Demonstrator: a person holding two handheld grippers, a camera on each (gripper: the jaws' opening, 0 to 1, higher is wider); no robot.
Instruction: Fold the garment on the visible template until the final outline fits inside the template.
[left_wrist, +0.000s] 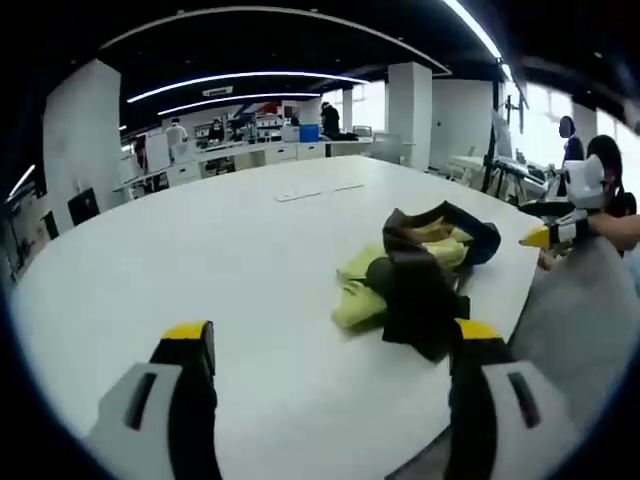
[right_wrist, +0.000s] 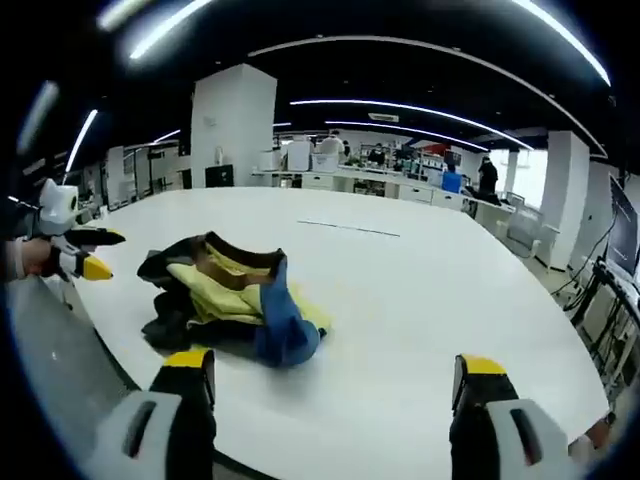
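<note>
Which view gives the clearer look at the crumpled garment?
The right gripper view: the garment lies unobstructed between the jaws, showing its yellow, dark and blue parts. In the left gripper view the garment sits further right, its lower edge partly hidden behind that gripper's right jaw.

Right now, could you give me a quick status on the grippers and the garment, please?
Left gripper open, empty. Right gripper open, empty. Garment crumpled on the white table, unfolded. Nothing in the way.
</note>
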